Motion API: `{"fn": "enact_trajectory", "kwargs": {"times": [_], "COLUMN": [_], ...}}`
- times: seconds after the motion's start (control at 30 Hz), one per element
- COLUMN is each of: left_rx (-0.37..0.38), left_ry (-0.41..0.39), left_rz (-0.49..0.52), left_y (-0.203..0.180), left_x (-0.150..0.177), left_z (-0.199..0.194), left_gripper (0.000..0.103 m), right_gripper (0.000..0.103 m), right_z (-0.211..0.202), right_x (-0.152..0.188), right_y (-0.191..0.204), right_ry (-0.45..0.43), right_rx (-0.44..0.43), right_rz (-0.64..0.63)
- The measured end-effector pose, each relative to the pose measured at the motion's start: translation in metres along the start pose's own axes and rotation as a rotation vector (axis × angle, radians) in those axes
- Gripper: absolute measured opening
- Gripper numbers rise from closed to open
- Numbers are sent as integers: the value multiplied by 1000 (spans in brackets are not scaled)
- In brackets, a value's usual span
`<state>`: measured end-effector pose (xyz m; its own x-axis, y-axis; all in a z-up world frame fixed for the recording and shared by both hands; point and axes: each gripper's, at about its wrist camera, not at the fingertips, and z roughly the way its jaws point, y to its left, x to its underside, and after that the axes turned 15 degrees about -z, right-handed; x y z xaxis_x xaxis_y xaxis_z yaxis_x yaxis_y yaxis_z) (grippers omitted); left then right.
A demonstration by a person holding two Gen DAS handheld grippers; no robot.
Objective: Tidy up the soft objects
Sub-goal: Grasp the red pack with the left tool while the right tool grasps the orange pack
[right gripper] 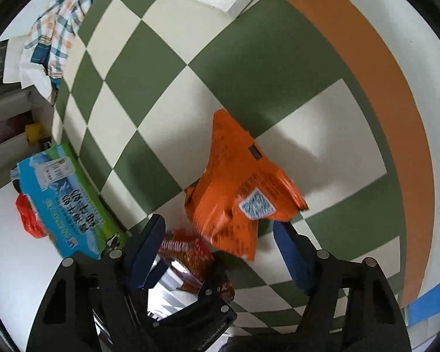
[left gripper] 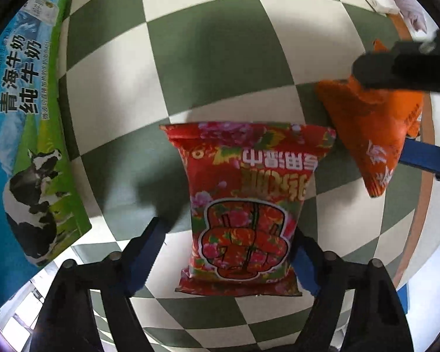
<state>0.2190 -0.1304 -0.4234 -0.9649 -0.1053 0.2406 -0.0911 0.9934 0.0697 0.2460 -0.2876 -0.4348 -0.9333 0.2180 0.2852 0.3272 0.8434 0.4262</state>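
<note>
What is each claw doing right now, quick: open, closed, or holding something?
Left claw: open, fingers either side of the red snack bag, not gripping it.
Right claw: open, right by the orange bag, not clamped on it.

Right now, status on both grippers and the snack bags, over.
Left gripper open, straddling red floral snack bag. Right gripper open around orange snack bag, not clamped. Milk carton box left of the bags.
</note>
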Motion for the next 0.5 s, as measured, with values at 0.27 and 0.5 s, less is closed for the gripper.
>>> {"fn": "enact_trajectory", "kwargs": {"times": [0.27,0.5], "left_rx": [4,61], "left_ry": [-34,-81], "left_rz": [5,4], "left_y": [-1,8], "left_x": [1,18], "left_z": [-17,-50], "left_gripper": [43,43], "right_gripper": [49,42], "right_z": [6,-14], "right_x": [2,18], "right_y": [2,13], "right_ry": [-22,-58], "right_rx": [27,81], "right_rz": [23,-61]}}
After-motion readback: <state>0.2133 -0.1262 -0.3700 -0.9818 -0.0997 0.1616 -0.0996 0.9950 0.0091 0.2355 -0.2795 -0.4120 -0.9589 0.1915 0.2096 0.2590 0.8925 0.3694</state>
